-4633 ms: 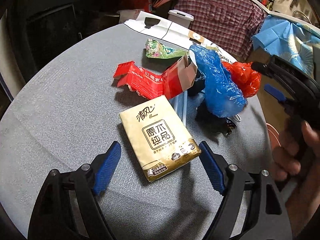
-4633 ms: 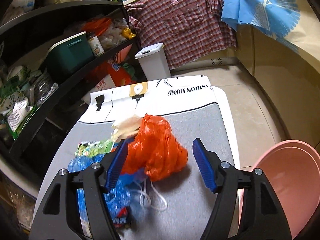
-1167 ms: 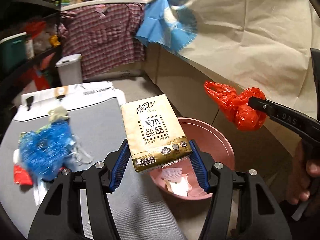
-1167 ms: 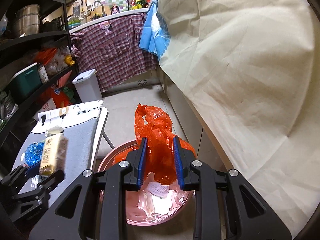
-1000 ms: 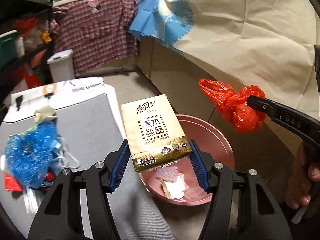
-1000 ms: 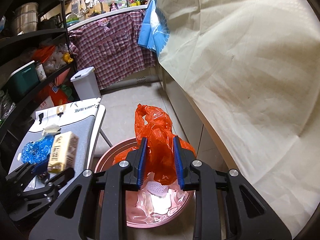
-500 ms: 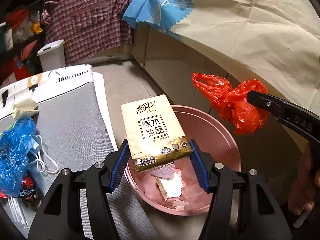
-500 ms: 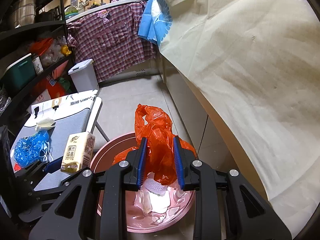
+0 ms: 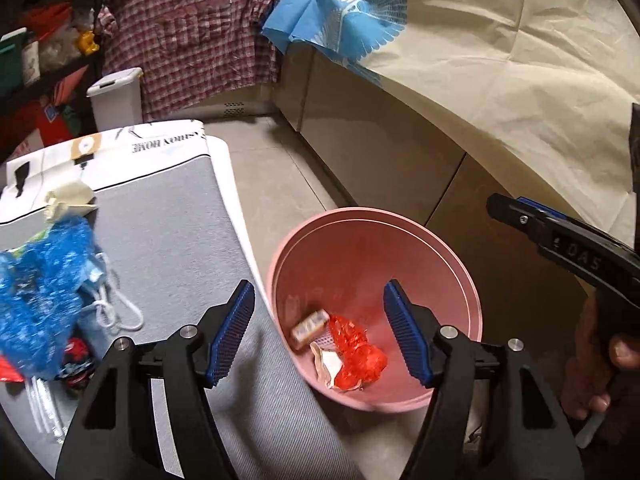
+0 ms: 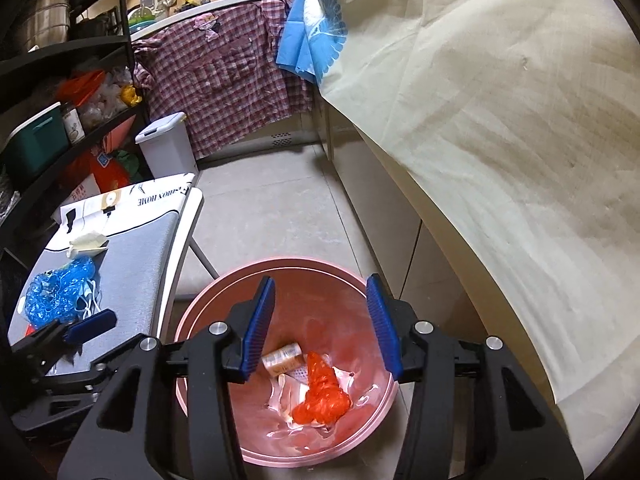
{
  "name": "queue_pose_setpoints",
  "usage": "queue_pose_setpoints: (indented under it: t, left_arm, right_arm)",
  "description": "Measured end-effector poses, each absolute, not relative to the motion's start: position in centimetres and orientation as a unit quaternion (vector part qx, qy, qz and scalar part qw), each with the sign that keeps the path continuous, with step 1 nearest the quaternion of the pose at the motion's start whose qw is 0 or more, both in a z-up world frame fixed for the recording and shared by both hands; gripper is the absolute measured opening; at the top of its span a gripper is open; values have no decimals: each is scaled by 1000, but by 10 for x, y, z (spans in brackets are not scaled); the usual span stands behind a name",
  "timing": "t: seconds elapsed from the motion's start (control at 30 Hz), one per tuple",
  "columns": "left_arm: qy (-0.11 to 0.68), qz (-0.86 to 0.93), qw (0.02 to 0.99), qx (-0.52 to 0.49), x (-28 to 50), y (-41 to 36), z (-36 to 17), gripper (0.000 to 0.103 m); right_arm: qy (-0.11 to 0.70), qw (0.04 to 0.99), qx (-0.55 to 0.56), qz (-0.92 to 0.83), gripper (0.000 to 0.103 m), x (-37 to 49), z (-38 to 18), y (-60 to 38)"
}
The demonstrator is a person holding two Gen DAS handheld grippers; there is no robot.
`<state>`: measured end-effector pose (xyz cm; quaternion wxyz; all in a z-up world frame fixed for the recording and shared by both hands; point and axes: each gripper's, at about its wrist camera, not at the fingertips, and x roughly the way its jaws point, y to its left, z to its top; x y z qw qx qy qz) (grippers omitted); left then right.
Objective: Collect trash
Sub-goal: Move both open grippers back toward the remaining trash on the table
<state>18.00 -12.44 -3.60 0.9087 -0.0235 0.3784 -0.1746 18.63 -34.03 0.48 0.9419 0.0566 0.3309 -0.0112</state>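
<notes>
Both claws, left gripper (image 9: 318, 330) and right gripper (image 10: 320, 322), spread, empty. Tissue pack (image 10: 282, 355), red bag (image 10: 322, 394) in bin (image 10: 208, 296); blue bag (image 9: 38, 284) (plus scraps) remains on table (image 9: 168, 240).

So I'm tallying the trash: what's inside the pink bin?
Inside the pink bin: a red plastic bag, a tissue pack and white scraps. Anything beneath them is hidden.

Right gripper (image 10: 320, 322) hanging over the pink bin (image 10: 212, 300), jaws spread wide with nothing between them. Down in the bin: red plastic bag (image 10: 322, 394), tissue pack (image 10: 282, 356) touching it at 10 o'clock, white scraps beneath. At 9 o'clock, grey tabletop (image 10: 136, 268) carrying blue plastic bag (image 10: 56, 296); left gripper (image 10: 90, 320) low there, only one blue pad showing.
</notes>
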Motion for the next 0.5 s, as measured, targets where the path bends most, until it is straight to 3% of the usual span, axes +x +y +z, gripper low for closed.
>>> queue_pose_setpoints:
  t: [0.4, 0.47, 0.5]
  left_arm:
    - [344, -142, 928, -32, 118, -66, 13, 57]
    - [340, -129, 931, -31, 107, -50, 22, 45]
    - [340, -124, 932, -33, 103, -42, 26, 44]
  right_arm:
    - [294, 955, 27, 13, 48, 150, 32, -316]
    - [288, 957, 23, 20, 48, 142, 37, -311]
    - [285, 958, 23, 24, 48, 138, 40, -309]
